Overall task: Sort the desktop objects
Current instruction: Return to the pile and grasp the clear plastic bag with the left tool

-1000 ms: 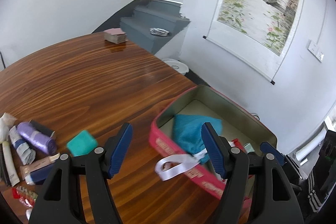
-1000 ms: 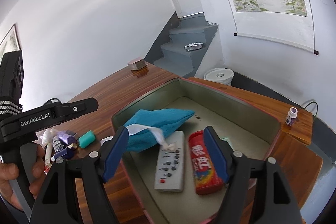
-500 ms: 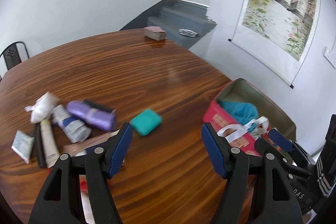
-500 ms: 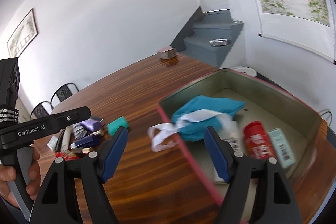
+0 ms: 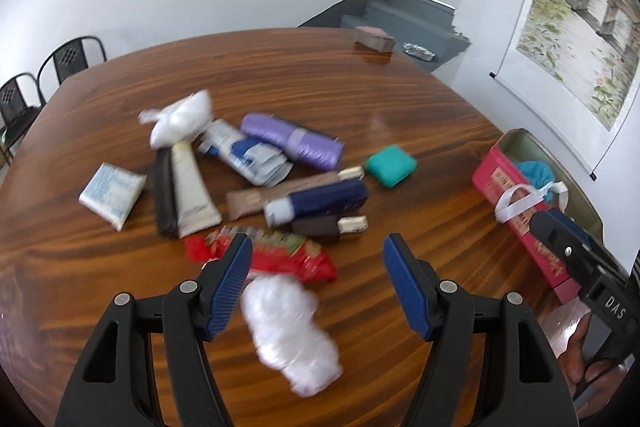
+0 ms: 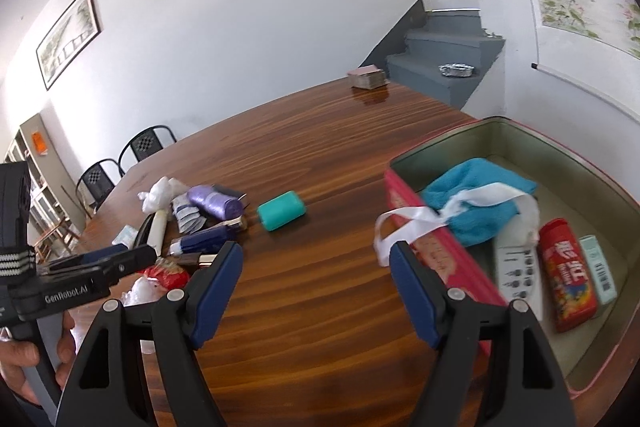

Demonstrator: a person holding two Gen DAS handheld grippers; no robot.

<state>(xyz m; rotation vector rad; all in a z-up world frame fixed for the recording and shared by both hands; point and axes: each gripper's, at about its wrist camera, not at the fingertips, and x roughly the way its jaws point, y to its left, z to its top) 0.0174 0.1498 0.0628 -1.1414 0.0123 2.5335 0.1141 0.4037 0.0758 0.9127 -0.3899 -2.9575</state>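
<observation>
My left gripper (image 5: 318,253) is open and empty above a pile of small items on the wooden table (image 5: 280,83): a white crumpled bag (image 5: 290,323), a red snack packet (image 5: 276,257), a dark blue tube (image 5: 320,203), a purple roll (image 5: 294,141), a teal case (image 5: 390,165). My right gripper (image 6: 316,263) is open and empty, beside the red tin box (image 6: 436,259). The box holds a blue pouch (image 6: 476,205) with a white ribbon, a remote (image 6: 518,275), a red can (image 6: 568,285) and a pale green pack (image 6: 598,269).
A small pink-topped block (image 5: 374,39) sits at the table's far edge. Black chairs (image 6: 146,145) stand beyond the table on the left. Grey stairs (image 6: 444,67) rise behind. The left gripper also shows in the right wrist view (image 6: 80,285).
My left gripper has swung left from the red box to the pile of items. My right gripper has pulled back and left from over the box to its near side.
</observation>
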